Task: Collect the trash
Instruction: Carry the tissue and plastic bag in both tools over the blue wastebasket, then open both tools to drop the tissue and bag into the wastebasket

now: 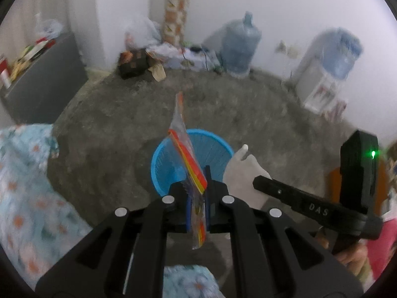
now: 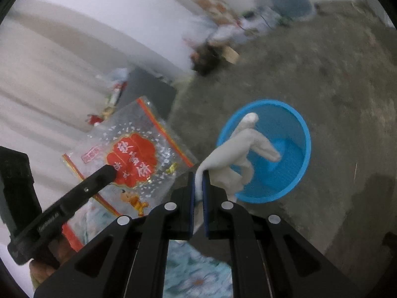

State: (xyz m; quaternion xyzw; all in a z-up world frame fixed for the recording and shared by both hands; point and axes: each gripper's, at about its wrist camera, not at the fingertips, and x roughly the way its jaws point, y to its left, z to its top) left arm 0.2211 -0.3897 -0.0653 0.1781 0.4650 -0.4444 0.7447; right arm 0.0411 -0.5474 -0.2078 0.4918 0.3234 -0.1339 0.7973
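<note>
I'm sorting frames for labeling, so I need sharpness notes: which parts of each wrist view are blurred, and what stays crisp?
Left wrist view: left gripper and its plastic bag are fairly sharp; the water jugs and floral fabric at the edges smear. Right wrist view: right gripper, white glove and blue basket read clearly; the far wall clutter streaks heavily. Both show fisheye bending.

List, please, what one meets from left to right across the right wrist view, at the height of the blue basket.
Left gripper → clear plastic bag with red label → right gripper → white glove → blue basket → bare grey floor.
</note>
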